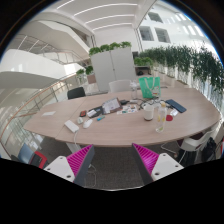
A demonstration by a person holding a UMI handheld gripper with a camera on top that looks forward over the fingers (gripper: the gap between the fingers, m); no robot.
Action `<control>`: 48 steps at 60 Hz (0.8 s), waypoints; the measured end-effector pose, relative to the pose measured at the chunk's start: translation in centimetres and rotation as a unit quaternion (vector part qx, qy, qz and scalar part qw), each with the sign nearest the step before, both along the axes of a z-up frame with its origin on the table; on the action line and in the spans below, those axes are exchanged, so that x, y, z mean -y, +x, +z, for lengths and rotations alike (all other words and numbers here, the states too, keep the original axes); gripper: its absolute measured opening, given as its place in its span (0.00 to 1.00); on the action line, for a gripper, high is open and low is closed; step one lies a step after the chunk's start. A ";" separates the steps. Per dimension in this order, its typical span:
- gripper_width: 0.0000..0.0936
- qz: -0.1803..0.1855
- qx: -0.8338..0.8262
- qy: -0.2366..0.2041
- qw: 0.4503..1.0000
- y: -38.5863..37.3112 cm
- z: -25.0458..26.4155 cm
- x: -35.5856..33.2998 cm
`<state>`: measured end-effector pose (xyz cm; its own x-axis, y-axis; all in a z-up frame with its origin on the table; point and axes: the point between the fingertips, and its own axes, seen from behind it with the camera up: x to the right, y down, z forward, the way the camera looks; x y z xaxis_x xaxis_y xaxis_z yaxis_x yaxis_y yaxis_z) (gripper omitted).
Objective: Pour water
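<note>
- We see the gripper (pixel 112 160) held above the floor, its fingers spread wide with nothing between them.
- Beyond them, a cup (pixel 159 122), possibly the pouring target, stands on the table (pixel 75 131) near a green pitcher (pixel 149 88).

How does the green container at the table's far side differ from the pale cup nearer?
The green container is taller and coloured; the pale cup is shorter and whitish. The green container stands farther away, the pale cup closer. Both stand upright on the table, beyond the open gripper.
</note>
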<state>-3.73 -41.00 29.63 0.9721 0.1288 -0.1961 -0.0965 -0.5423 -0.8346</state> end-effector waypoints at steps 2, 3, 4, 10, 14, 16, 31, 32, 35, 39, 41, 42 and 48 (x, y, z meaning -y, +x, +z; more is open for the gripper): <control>0.88 -0.001 0.003 0.002 1.000 0.2 0.0 -0.1; 0.89 -0.001 0.003 0.002 1.000 0.2 -0.1 -0.2; 0.88 -0.002 0.004 0.002 1.000 0.2 -0.1 -0.2; 0.89 -0.010 0.006 0.006 1.000 -0.1 -0.5 -0.6; 0.88 -0.019 0.028 0.022 0.999 1.2 -1.0 -1.6; 0.88 -0.027 0.040 0.031 0.998 2.1 -1.3 -2.3; 0.87 -0.068 0.076 0.120 0.988 12.1 -6.4 -11.6; 0.87 -0.073 0.078 0.124 0.987 13.1 -7.0 -12.4; 0.87 -0.088 0.077 0.139 0.983 16.0 -8.5 -15.3; 0.88 -0.102 0.073 0.157 0.980 19.4 -10.7 -19.3; 0.88 -0.105 0.076 0.161 0.978 20.7 -12.0 -21.4; 0.88 -0.106 0.080 0.162 0.978 21.4 -12.6 -22.4; 0.88 -0.112 0.115 0.176 0.971 24.8 -15.6 -28.3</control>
